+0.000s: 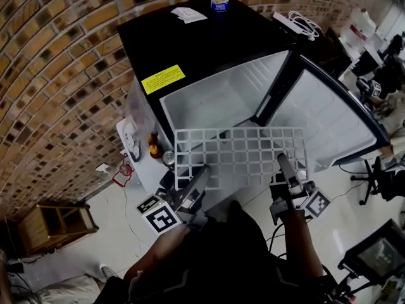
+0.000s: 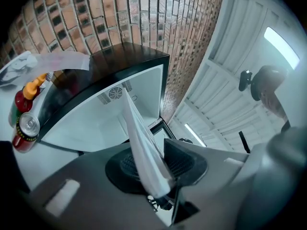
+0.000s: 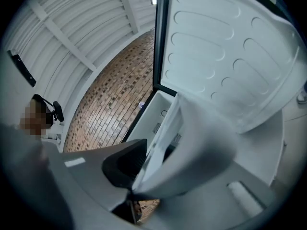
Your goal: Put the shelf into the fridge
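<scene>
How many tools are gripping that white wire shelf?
2. The left tool clamps the shelf on its near edge, close to the left end; the right tool clamps the same edge close to the right end. None looks hidden.

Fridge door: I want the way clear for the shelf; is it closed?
No, the fridge door stands swung wide open beside the white cavity.

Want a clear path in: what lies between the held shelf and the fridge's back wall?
Nothing; the head view shows the shelf at the mouth of the fridge, its white inside bare.

Seemingly, shelf just before fridge
</scene>
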`<control>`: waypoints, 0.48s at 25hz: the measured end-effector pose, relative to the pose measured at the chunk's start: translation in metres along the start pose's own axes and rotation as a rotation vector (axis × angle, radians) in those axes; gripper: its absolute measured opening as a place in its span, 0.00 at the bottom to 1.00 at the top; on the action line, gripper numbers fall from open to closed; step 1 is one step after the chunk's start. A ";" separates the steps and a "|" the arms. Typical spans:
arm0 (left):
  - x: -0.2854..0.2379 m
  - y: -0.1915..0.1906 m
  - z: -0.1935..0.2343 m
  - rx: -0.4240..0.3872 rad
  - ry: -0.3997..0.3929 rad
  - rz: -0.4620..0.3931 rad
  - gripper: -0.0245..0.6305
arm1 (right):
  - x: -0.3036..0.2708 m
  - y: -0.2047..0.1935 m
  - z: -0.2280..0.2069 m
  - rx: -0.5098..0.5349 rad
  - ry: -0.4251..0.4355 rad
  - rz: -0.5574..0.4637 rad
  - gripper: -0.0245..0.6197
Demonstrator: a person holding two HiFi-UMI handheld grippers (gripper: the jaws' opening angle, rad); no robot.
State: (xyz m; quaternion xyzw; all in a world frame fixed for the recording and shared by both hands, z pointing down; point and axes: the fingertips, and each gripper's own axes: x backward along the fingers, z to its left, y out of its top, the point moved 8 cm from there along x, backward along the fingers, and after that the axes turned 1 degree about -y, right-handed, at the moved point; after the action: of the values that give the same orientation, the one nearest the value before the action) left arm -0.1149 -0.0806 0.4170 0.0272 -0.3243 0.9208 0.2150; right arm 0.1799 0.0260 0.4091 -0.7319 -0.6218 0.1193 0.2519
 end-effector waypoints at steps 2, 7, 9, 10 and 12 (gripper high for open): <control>-0.005 0.004 0.002 -0.016 -0.001 -0.002 0.19 | -0.009 0.005 -0.005 -0.016 0.019 0.012 0.18; -0.022 0.006 0.001 -0.017 0.047 -0.037 0.19 | -0.030 0.023 -0.020 -0.061 0.039 0.064 0.17; -0.025 0.003 0.001 -0.014 0.068 -0.065 0.19 | -0.039 0.032 -0.025 -0.060 0.055 0.100 0.17; -0.028 0.002 0.001 -0.016 0.080 -0.076 0.19 | -0.044 0.035 -0.027 -0.061 0.062 0.114 0.17; -0.032 0.001 0.001 -0.026 0.103 -0.091 0.19 | -0.051 0.040 -0.034 -0.069 0.073 0.136 0.17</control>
State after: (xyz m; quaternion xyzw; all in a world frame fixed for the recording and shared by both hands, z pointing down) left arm -0.0864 -0.0936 0.4113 -0.0083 -0.3234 0.9059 0.2732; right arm 0.2203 -0.0347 0.4097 -0.7847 -0.5647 0.0878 0.2403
